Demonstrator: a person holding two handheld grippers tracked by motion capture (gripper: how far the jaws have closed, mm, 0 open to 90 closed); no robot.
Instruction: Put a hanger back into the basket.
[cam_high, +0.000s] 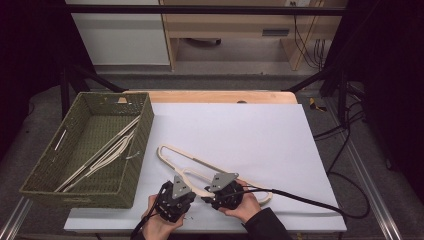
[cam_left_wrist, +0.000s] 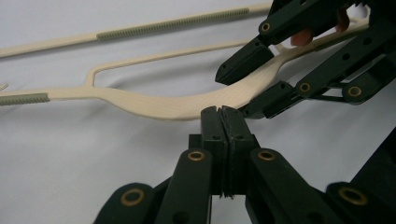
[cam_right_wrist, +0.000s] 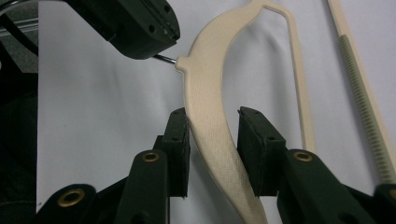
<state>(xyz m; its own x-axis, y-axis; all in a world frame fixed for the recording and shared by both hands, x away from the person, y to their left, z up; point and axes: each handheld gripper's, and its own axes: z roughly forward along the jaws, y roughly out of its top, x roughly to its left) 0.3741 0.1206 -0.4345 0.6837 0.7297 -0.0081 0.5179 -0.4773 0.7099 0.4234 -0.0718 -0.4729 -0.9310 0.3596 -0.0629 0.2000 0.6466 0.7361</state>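
High view: cream hanger (cam_high: 200, 167) lies flat on the white sheet (cam_high: 260, 135), long axis diagonal from upper left near the wicker basket (cam_high: 142, 130) down to lower right, where both hands sit at the near edge. Basket on the left already holds other hangers (cam_high: 107, 152). Right gripper (cam_high: 216, 196) is the one on the job: right gripper view has its jaws parted w/ the hanger's broad shoulder running up between the pads (cam_right_wrist: 180, 135), left pad touching or nearly so, right pad w/ a clear gap, so not clamped yet. Hanger axis runs roughly along the jaw direction, neck and metal hook stub (cam_right_wrist: 166, 58) ahead, just at the left gripper's body. Left gripper (cam_left_wrist: 222, 114) has jaws pressed together on nothing, tips just under the hanger's curved edge at mid-shoulder; whether they touch it, can't tell. Hands close together, palms wrapped round the gripper bodies, forearms coming in low from the near edge. My read: next is closing the right jaws across the shoulder, then lift toward the basket on the left; grip is off-centre, so the far end may swing.
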